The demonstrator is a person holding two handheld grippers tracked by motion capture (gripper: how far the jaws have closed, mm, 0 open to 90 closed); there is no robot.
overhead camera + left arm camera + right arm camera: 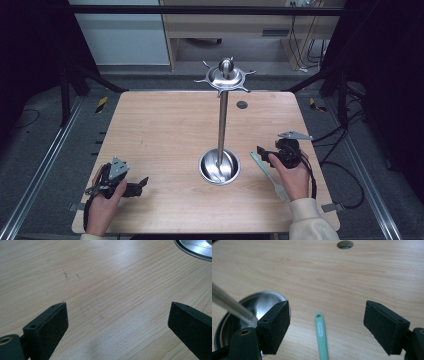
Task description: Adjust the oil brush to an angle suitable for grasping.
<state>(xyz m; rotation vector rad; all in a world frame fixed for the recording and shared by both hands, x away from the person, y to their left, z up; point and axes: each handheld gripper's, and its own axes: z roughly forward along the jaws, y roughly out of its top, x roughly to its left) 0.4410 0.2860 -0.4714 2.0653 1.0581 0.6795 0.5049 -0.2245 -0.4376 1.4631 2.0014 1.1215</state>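
Note:
A steel utensil stand [222, 110] rises from a round bowl-shaped base [219, 166] near the middle of the wooden table [165, 130], with a hooked crown [225, 76] on top. A pale green utensil [267, 172] lies flat to the right of the base; its handle end with a hole [321, 332] lies between the jaws of my right gripper [325, 325], which is open just above it. My left gripper [142, 183] rests low at the table's front left, open over bare wood [117, 312]. The base's rim [192, 247] shows at the top right of the left gripper view.
A small round hole [242, 104] sits in the table behind the stand, also seen as a dark hole [345, 244] in the right gripper view. Black frame struts and cables flank the table. A wooden desk [250, 25] stands beyond the far edge.

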